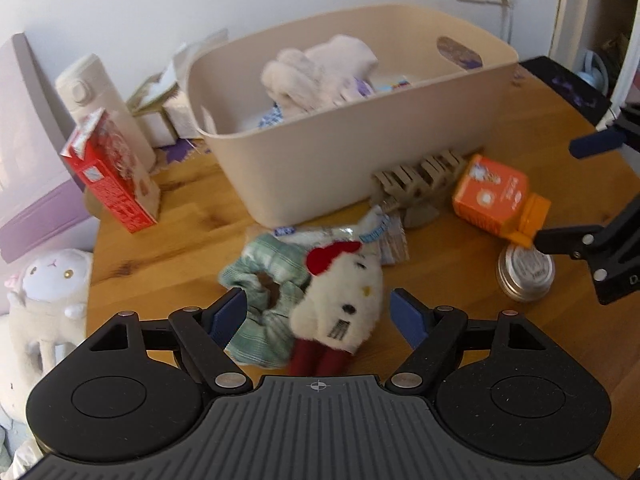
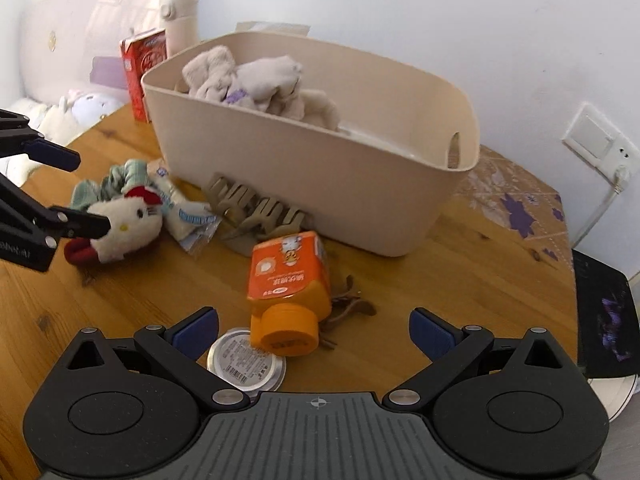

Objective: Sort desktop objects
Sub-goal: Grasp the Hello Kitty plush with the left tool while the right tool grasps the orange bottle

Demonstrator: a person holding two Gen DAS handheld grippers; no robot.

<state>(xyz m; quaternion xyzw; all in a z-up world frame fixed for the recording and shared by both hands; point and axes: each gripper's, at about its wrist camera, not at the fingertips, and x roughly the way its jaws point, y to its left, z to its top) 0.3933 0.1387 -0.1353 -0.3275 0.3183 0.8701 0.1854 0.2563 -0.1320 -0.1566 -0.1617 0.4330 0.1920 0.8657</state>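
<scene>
My left gripper [image 1: 318,312] is open and hangs low over a white plush cat with a red bow [image 1: 336,300], which lies on a green scrunchie [image 1: 260,280]; its pads stand to either side without touching. My right gripper [image 2: 314,328] is open too, with an orange bottle [image 2: 288,288] lying cap-first between its fingers, untouched. A round tin [image 2: 246,364] sits by the left finger. The beige bin [image 1: 340,152] behind holds pale socks and small items. A beige claw clip [image 2: 256,208] and a plastic packet [image 2: 184,212] lie in front of the bin.
A red carton [image 1: 112,176], a white flask [image 1: 100,100] and a tissue box [image 1: 168,108] stand at the back left. A plush sheep [image 1: 52,288] sits beyond the table's left edge. A small brown clip [image 2: 348,304] lies beside the bottle. A black object [image 2: 604,312] lies at the right edge.
</scene>
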